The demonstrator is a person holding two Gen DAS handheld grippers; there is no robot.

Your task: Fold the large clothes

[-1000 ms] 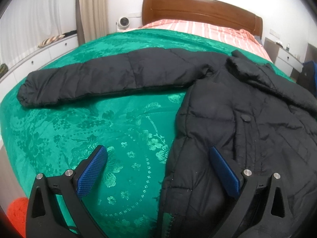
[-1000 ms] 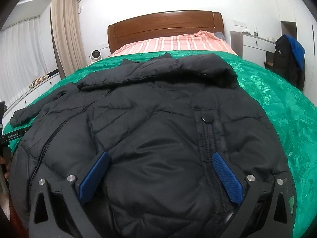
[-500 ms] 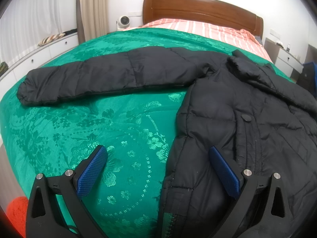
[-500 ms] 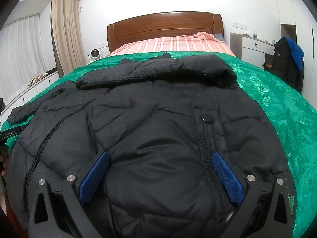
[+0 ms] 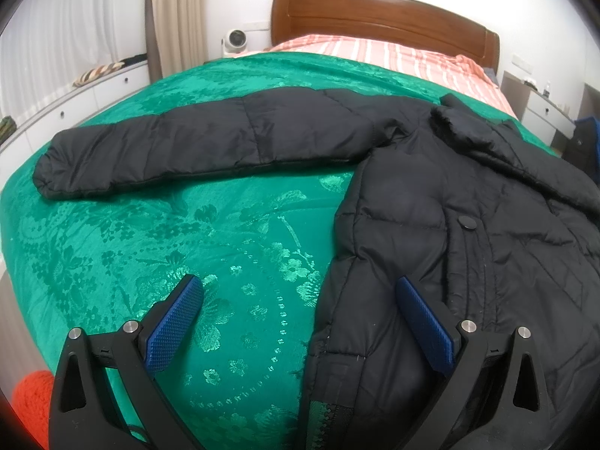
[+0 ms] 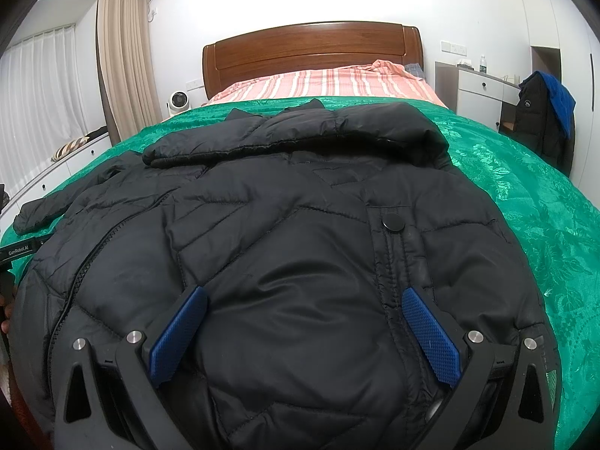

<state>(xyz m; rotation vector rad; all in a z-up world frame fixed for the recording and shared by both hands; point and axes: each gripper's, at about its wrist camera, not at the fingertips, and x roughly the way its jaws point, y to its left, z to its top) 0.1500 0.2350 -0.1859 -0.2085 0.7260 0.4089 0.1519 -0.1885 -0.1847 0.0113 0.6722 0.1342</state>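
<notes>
Jacket (image 6: 285, 262) is lying spread under both splayed tongs, left (image 5: 300, 322) and right (image 6: 303, 330), apparently touching neither; sleeve (image 5: 195, 150) is stretching ahead-left.

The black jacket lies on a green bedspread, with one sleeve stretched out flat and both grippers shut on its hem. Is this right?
Not quite: both grippers are open. The left gripper and right gripper grip nothing, as both wrist views show. The jacket does lie on the green bedspread, sleeve stretched out.

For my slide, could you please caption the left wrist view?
Open left hand-held gripper over jacket edge, sleeve outstretched on green bedspread.
</notes>
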